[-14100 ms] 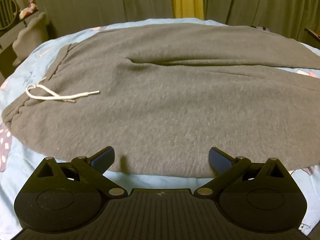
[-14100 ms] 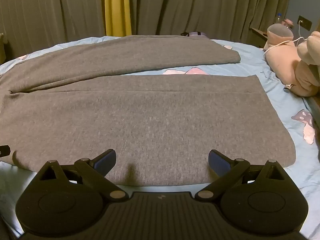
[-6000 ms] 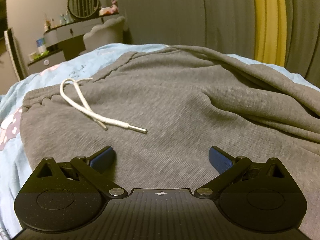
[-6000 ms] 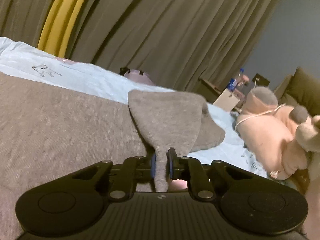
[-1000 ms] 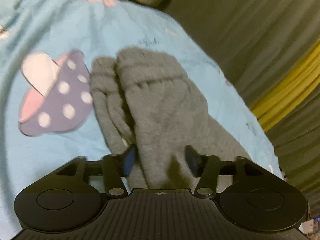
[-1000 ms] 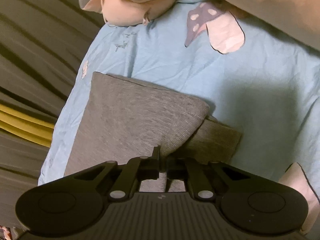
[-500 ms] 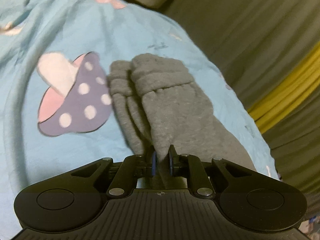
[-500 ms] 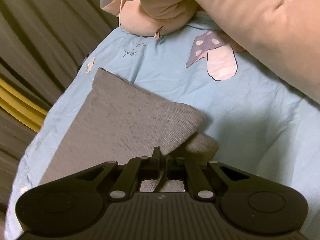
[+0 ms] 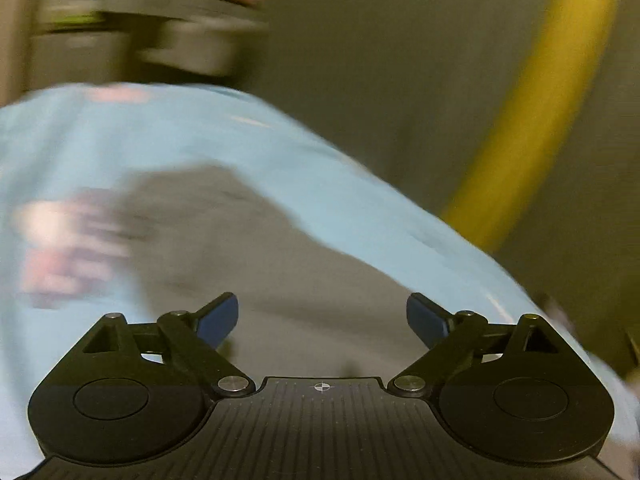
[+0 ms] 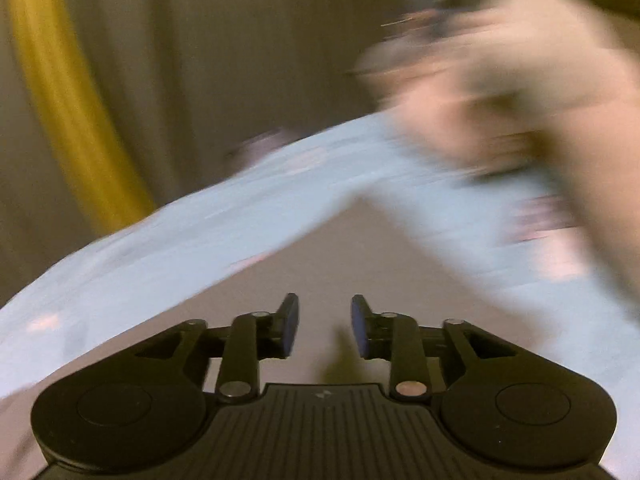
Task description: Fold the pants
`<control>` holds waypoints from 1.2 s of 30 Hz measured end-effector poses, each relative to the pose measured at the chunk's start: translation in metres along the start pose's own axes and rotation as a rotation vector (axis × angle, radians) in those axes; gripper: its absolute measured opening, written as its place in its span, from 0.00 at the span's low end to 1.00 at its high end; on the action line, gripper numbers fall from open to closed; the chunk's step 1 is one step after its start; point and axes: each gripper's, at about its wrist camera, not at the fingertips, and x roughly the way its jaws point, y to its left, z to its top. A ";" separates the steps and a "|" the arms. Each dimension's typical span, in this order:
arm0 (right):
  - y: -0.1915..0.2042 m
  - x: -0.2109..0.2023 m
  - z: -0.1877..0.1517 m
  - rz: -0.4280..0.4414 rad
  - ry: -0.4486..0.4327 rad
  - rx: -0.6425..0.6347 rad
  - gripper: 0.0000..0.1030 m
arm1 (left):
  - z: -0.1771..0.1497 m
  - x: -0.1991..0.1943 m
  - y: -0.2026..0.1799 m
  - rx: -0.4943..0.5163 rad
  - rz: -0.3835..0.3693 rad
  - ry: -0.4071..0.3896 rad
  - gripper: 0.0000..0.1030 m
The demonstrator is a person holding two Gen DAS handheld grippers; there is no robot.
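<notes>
Grey pants (image 9: 248,264) lie released: left gripper (image 9: 322,316) and right gripper (image 10: 325,326), clamped half a second ago, now gape.

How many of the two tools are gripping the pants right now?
0. The left tool is wide open above the pants; the right tool is partly open, nothing between its fingers.

Your left gripper (image 9: 322,320) hangs over the grey pants (image 9: 256,264) with jaws spread wide — nothing between them. The pants lie on the blue bed (image 9: 200,132) — all blurred.
</notes>
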 end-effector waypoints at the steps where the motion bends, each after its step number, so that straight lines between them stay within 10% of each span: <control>1: 0.017 0.012 -0.008 0.056 0.049 -0.002 0.32 | -0.009 0.011 -0.022 0.041 -0.049 0.045 0.92; 5: 0.062 0.052 -0.048 0.178 0.289 -0.083 0.35 | -0.051 0.052 -0.070 0.144 -0.122 0.213 0.90; 8: 0.077 0.042 -0.071 0.119 0.256 -0.313 0.44 | -0.078 0.079 -0.086 0.287 -0.075 0.409 0.83; 15: 0.069 0.037 -0.074 0.117 0.259 -0.294 0.84 | -0.087 0.060 -0.104 0.516 -0.048 0.506 0.69; 25: 0.054 0.062 -0.062 -0.087 0.136 -0.276 0.96 | -0.023 0.077 -0.121 0.461 0.035 0.145 0.66; 29: 0.051 0.067 -0.065 -0.077 0.108 -0.272 0.96 | -0.023 0.140 -0.131 0.472 0.030 0.234 0.58; 33: 0.053 0.071 -0.065 -0.075 0.086 -0.272 0.96 | -0.043 0.172 -0.138 0.566 0.167 0.164 0.90; 36: 0.053 0.073 -0.065 -0.069 0.077 -0.268 0.96 | -0.027 0.182 -0.123 0.488 0.218 0.118 0.95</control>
